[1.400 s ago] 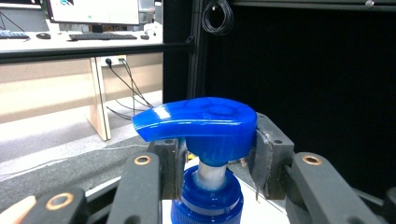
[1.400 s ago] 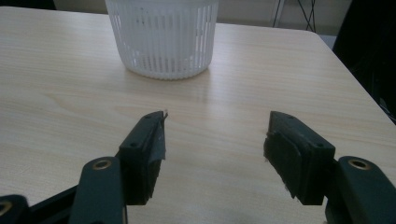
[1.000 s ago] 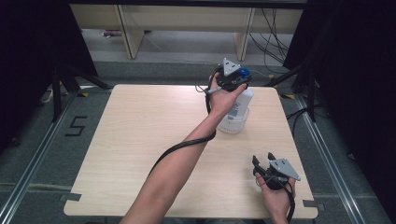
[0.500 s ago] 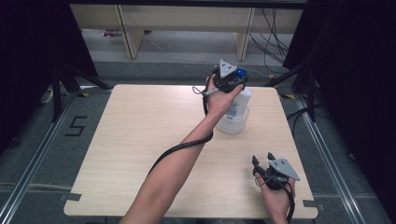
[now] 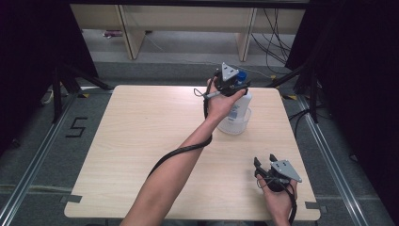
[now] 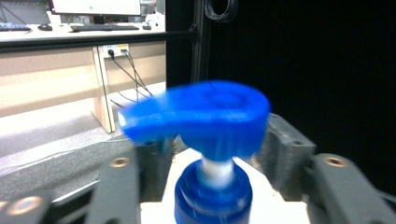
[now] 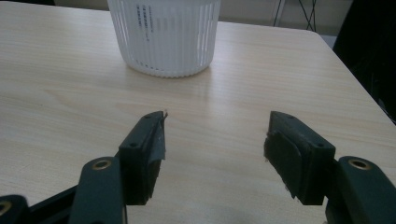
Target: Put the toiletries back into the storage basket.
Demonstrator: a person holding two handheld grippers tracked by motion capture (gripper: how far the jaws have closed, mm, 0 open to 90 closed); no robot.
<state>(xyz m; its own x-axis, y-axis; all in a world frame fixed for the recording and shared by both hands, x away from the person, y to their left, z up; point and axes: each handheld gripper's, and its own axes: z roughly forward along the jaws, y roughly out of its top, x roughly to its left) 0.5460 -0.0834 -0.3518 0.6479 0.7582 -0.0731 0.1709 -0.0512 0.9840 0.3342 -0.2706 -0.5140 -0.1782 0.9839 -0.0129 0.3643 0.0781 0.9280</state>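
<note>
Pump bottle [image 5: 239, 104] is standing upright inside a white ribbed basket [image 5: 234, 124] near the far right part of the surface [image 5: 141, 141], and I am holding my left tongs [image 5: 232, 84] at its blue pump head [image 6: 198, 116]. Those jaws have just been opening: in the left gripper view they are standing wide on either side of the pump neck, the head is sitting between them, and the pads are not pressing on it. My right tongs [image 5: 266, 163] are hovering low over the near right corner, jaws spread wide and holding nothing, looking across bare wood at the basket. What I am worrying about is snagging: the pump's spout is overhanging one jaw, so if I am pulling the left tongs away carelessly, I judge the spout could catch and tip the tall bottle, and the light basket could be dragged along with it. The blue head is smooth, glossy plastic, rounded with a flat beak, above a white stem and a blue collar. The bottle body is white and smooth. The basket is thin, finely slatted plastic, tapering towards its base. The surface is pale matte wood grain.
</note>
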